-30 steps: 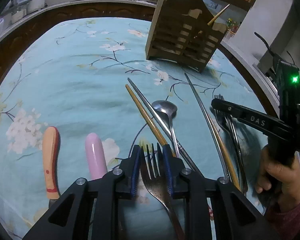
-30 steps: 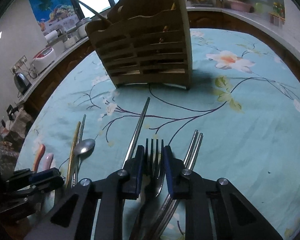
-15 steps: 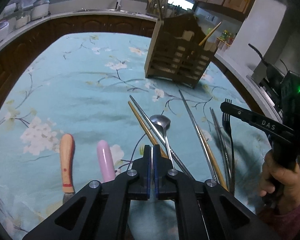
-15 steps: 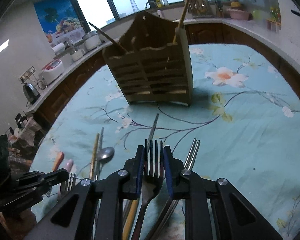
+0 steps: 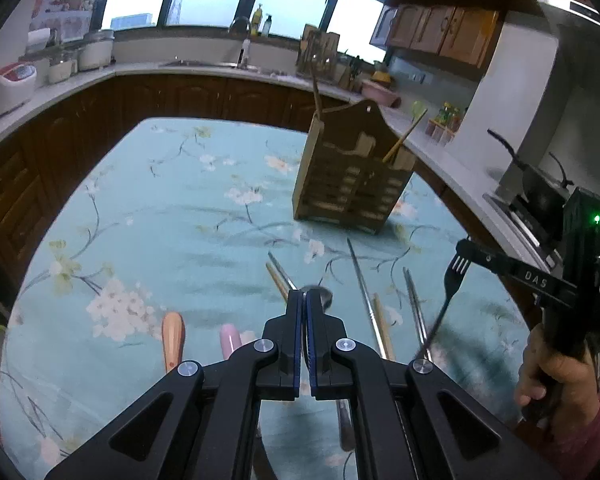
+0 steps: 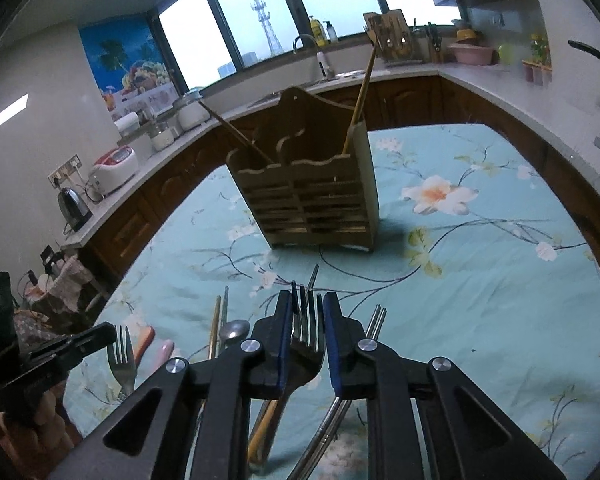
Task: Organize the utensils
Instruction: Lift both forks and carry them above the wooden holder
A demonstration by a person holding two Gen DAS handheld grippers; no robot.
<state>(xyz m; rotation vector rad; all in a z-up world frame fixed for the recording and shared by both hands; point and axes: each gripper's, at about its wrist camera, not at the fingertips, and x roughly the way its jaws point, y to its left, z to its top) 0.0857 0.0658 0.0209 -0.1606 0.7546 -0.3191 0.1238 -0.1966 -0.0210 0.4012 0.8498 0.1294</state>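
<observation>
Left gripper is pressed tight on one fork, held clear of the table; your right gripper is closing its jaws on the other fork, pinched at the head with its handle dangling; that hold looks weak to me, so it may swing or slip on the way to the holder, well apart up the table; a knock could tip the holder; count two forks, both held, one spoon, about six chopsticks lying loose, two more standing in the holder, and two coloured handles.
</observation>
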